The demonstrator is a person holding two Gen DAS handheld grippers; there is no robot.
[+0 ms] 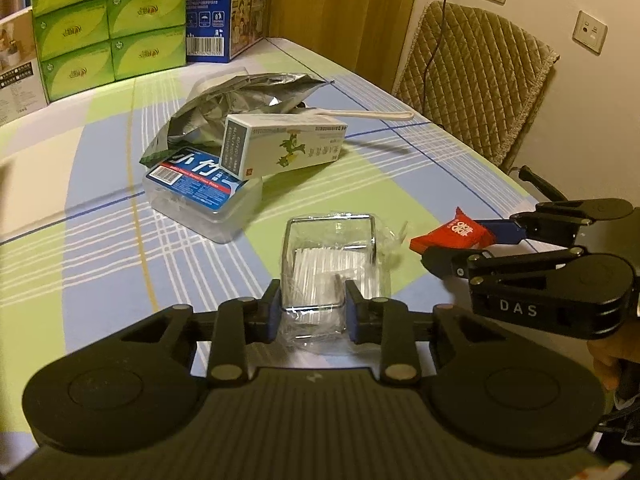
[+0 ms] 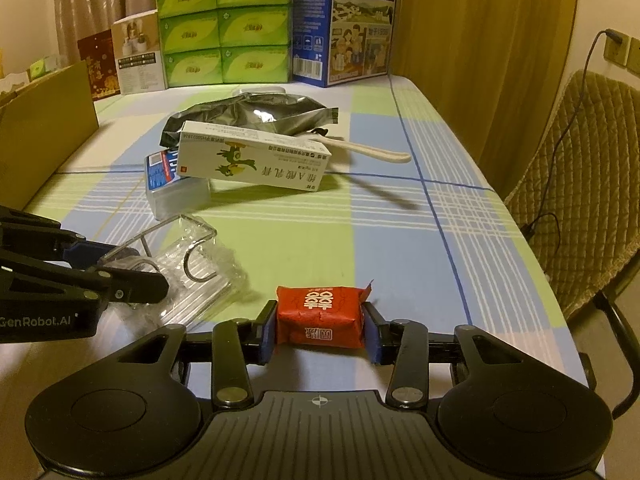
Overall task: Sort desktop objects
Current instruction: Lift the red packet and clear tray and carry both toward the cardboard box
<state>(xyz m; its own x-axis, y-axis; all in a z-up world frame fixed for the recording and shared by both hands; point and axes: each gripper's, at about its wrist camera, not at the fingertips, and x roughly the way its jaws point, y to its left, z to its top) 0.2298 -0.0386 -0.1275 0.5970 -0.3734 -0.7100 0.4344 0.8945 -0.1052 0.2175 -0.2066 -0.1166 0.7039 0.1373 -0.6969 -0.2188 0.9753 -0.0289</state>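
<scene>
Red packet (image 2: pixel 321 317) pinched between right gripper (image 2: pixel 320 330) pads, low over checked tablecloth (image 2: pixel 304 240). Left gripper (image 1: pixel 313 310) clamps clear plastic holder (image 1: pixel 330 268) just left of it. White carton (image 2: pixel 256 156), blue-label box (image 2: pixel 168 184), foil bag (image 2: pixel 256 114) piled behind.

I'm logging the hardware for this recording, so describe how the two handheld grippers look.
Both are matte black linkage grippers with silver pivot pins, two round housings at the base and blue pads on the fingers. The left gripper carries white "GenRobot.AI" lettering on its side; the right gripper shows white "DAS" lettering. No cables are visible on either.
</scene>
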